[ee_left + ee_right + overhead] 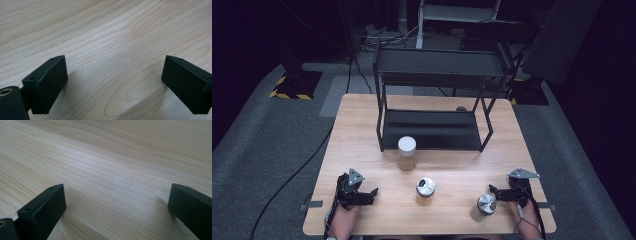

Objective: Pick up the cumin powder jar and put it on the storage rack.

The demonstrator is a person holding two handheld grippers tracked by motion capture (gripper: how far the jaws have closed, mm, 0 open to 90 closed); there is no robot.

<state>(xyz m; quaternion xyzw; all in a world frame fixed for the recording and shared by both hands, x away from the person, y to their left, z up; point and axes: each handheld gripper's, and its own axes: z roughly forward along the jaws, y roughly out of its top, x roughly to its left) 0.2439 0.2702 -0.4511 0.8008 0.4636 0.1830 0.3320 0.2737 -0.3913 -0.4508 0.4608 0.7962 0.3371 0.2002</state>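
Note:
Three containers stand on the wooden table (pixel 357 120) in the high view. A glass jar with a white lid (pixel 406 152) is in front of the black rack, a small silver-topped jar (pixel 425 187) stands at the middle front, and a silver-lidded can (pixel 486 204) stands at the front right. My left gripper (pixel 372 196) rests low at the front left, pointing right. Its jaws are open (pixel 115 85) over bare wood. My right gripper (pixel 493 192) lies at the front right, pointing left, just beside the can. It is open (pixel 117 212) with nothing between its jaws.
A black two-tier metal rack (pixel 434 127) stands on the back half of the table, with its lower shelf close to the white-lidded jar. Dark floor, cables and equipment surround the table. The person's hands enter at the bottom edge.

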